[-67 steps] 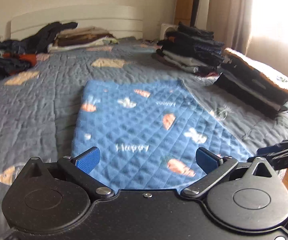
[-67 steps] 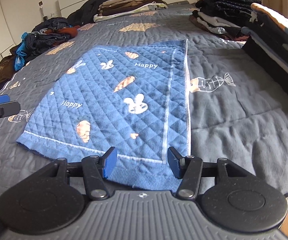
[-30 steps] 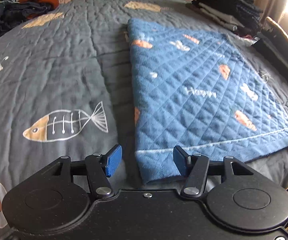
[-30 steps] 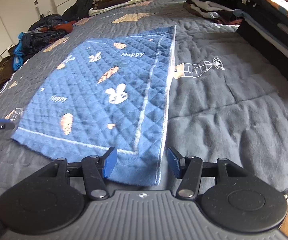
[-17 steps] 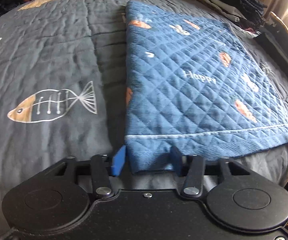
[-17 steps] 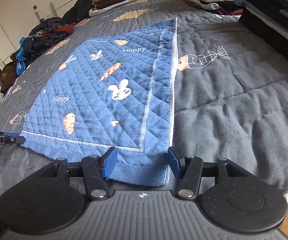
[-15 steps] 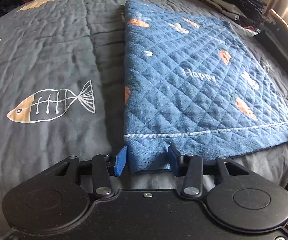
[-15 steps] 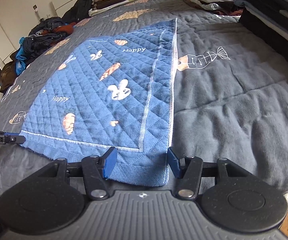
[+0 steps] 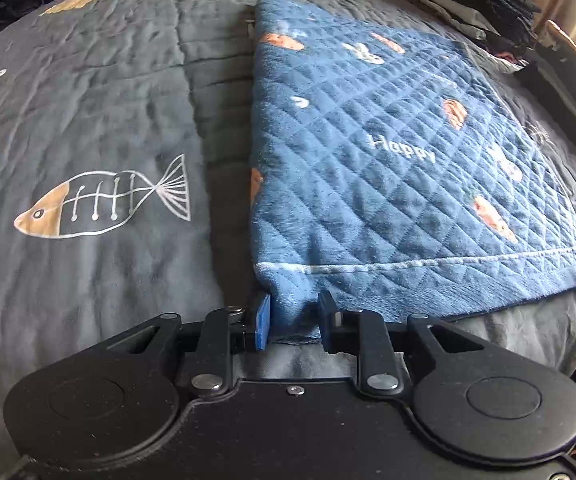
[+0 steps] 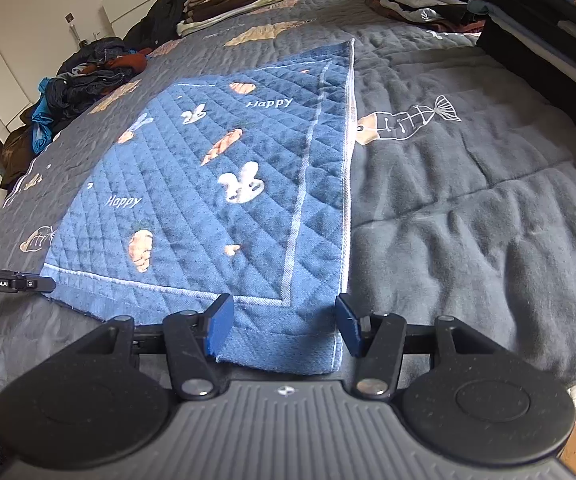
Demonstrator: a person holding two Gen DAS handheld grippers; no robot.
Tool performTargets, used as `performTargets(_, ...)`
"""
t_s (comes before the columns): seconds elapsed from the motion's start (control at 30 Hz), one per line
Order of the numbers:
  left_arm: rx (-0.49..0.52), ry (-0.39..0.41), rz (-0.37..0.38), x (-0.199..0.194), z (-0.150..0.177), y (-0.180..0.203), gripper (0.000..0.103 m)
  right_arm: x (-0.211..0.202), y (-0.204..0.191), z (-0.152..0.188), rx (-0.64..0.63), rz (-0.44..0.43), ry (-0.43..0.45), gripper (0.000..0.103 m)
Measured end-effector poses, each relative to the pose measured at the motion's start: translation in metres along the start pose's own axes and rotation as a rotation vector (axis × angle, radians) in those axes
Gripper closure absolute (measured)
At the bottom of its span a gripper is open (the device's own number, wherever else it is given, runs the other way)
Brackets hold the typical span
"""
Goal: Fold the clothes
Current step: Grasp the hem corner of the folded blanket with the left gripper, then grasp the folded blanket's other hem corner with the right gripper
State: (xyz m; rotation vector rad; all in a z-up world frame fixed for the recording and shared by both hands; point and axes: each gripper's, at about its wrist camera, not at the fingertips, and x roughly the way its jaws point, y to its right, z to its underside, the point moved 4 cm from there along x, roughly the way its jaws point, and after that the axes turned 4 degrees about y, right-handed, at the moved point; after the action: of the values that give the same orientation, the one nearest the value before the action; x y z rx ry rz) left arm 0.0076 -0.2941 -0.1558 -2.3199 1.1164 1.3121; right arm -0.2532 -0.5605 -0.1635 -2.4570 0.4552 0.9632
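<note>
lay flat on the bed (image 10: pixel 468 208) by its near edge, blue quilted cloth (image 10: pixel 215 184), long axis running away; left gripper (image 9: pixel 294 316) jaws closing on its near left corner, right gripper (image 10: pixel 283 322) jaws half open astride the right corner, gripping nothing.

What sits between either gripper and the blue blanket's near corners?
Nothing visible. The left gripper is closing with the blanket corner bunched between its fingers; the right gripper stands open around the other corner, pads apart from it.
</note>
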Motion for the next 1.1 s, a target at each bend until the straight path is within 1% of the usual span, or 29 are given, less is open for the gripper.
performTargets(0.1,-0.010,0.020,0.020,-0.007,-0.001,0.000,0.089,-0.002,0.001,-0.001,0.009,-0.002,0.003,0.047)
performTargets(0.17,-0.030,0.037,0.034,-0.012,-0.004,-0.002,0.090,-0.004,0.003,-0.003,0.019,-0.003,0.006,0.047)
performTargets(0.23,-0.030,0.045,0.039,-0.014,-0.006,-0.001,0.090,-0.008,0.008,-0.006,0.039,-0.007,0.011,0.047)
performTargets(0.33,-0.018,0.034,0.031,-0.010,-0.008,0.002,0.090,-0.013,0.014,-0.011,0.066,-0.014,0.002,0.047)
performTargets(0.57,-0.025,-0.007,0.003,-0.001,-0.005,-0.001,0.090,-0.001,0.020,-0.003,0.114,-0.083,-0.141,0.047)
performTargets(0.77,-0.057,-0.021,0.002,0.003,-0.005,-0.006,0.090,0.015,0.031,0.002,0.124,-0.096,-0.209,0.047)
performTargets(0.83,-0.055,-0.022,0.000,0.003,-0.004,-0.005,0.090,0.018,0.033,0.002,0.139,-0.106,-0.214,0.046)
performTargets(0.9,-0.051,-0.022,-0.003,0.003,-0.004,-0.004,0.090,0.020,0.033,0.001,0.154,-0.116,-0.208,0.039)
performTargets(1.07,-0.051,-0.021,-0.007,0.003,-0.004,-0.004,0.090,0.025,0.028,-0.003,0.143,-0.129,-0.169,0.037)
performTargets(1.1,-0.051,-0.022,-0.007,0.003,-0.004,-0.004,0.090,0.027,0.030,-0.003,0.155,-0.139,-0.168,0.036)
